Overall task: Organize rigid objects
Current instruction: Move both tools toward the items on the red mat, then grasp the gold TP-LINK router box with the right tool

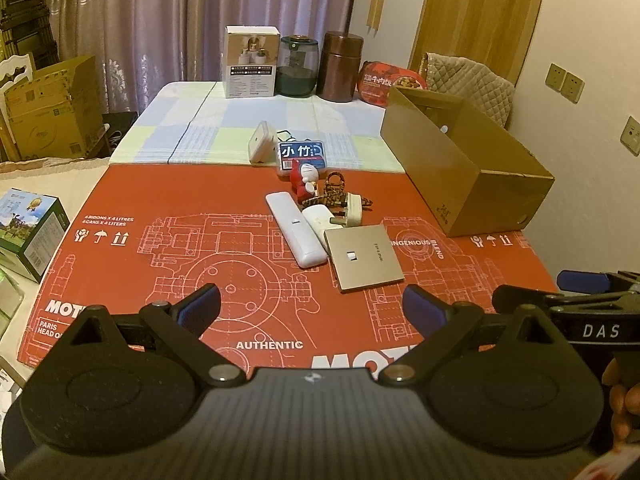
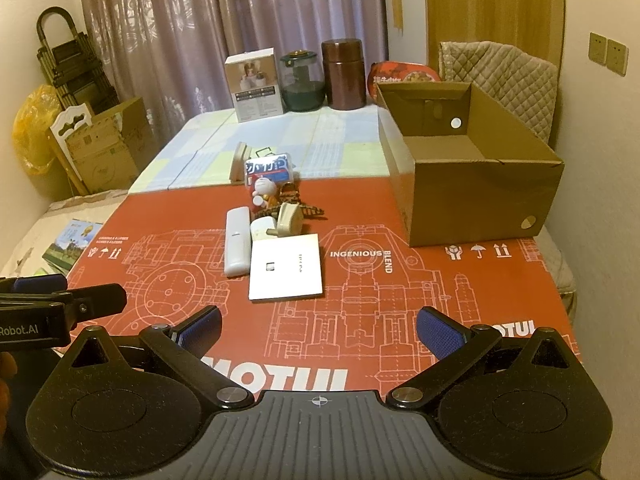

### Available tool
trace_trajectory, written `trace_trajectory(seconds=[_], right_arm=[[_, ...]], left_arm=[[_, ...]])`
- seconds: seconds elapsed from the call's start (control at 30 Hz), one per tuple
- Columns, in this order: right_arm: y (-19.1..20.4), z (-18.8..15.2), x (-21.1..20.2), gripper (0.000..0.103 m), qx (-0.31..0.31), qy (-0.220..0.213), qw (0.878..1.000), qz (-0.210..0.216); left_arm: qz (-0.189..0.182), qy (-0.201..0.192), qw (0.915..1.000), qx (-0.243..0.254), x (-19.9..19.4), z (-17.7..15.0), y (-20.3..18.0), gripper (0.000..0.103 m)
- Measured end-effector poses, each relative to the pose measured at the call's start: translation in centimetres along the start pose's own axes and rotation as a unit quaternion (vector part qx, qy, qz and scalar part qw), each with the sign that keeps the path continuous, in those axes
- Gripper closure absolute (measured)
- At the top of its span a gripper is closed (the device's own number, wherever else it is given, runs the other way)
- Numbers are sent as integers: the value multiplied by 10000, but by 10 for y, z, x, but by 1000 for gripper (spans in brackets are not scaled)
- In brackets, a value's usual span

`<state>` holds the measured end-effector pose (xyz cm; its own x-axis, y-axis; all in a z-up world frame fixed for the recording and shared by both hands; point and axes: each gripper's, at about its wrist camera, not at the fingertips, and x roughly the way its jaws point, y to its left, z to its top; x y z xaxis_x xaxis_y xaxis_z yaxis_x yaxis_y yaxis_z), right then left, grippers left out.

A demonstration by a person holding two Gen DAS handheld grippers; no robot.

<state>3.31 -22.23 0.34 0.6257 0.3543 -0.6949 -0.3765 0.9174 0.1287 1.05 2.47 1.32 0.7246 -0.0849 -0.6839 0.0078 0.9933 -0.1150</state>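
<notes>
**A:** State of the tools?

**B:** My left gripper hangs over the red mat, jaws spread wide, nothing between them. My right gripper the same: spread, empty, low over the mat near its front edge.

**A:** Nearest piece?

**B:** The wall plate, flat on the mat just ahead of both grippers. Stiff, thin, probably light and slick-faced. I judge it needs a pinch across one edge, perhaps tipped up first.

**A:** Beyond it?

**B:** White remote touching the plate's left side; rigid, long, best taken across its narrow width. Then a plug, a brown hair clip, a small red-and-white figure, a blue-labelled case, a white adapter. All clustered, some touching. Figure looks most fragile.

**A:** Container?

**B:** Cardboard box, open-topped, right of the pile, well apart from it. From the right wrist view its visible floor shows nothing inside.
</notes>
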Motion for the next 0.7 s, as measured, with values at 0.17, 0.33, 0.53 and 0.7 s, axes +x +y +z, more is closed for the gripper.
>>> trace_trajectory(seconds=[0.17,0.33,0.53,0.7], right_arm=[[1,3,6,2,-1,9,10000,23],[1,5,14,2,-4,-13,10000,52],[2,9,30,2,-104,-67,9999,113],[3,15,53,2,-133,-286,9992,228]], left_arm=[[35,-6,10000,23,4,5,4,7],[86,-12,10000,48,10,9,8,7],[139,-82,9997,188,25,28,20,7],[254,-141,9993,218,50,49,35,7]])
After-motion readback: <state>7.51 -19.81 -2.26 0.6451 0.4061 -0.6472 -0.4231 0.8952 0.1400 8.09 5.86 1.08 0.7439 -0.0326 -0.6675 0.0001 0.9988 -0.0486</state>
